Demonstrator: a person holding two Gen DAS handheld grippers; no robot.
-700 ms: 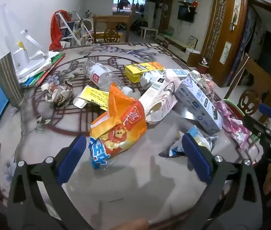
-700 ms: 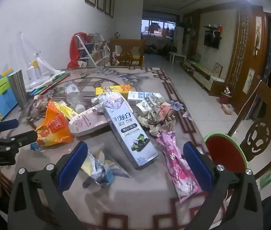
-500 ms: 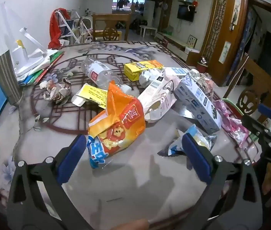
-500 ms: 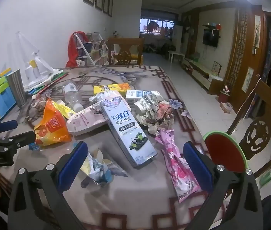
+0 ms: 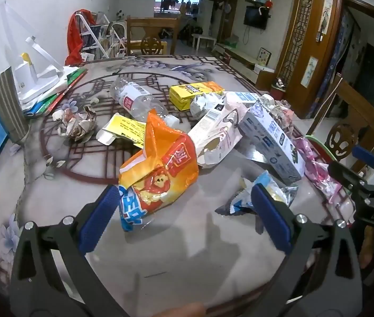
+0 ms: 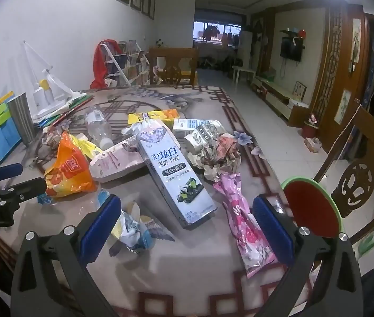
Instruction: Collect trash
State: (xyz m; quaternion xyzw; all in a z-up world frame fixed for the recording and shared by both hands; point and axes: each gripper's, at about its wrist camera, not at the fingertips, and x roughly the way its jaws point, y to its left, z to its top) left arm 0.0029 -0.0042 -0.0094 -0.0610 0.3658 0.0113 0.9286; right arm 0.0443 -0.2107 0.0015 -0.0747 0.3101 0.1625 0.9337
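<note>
So both grippers are spread wide, nothing held. Left gripper [image 5: 184, 218] hangs over the crinkly orange foil snack bag [image 5: 160, 174] on the patterned table [image 5: 187, 259]. I'd pinch its puffed middle so it doesn't slip, while right gripper [image 6: 185, 228] faces the grey toothpaste carton [image 6: 172, 171].

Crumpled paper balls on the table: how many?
2. One crumpled paper ball lies on the left side of the table, near the grey book; the other sits beside the toothpaste box, above the pink wrapper. Others may be hidden under the pile.
</note>
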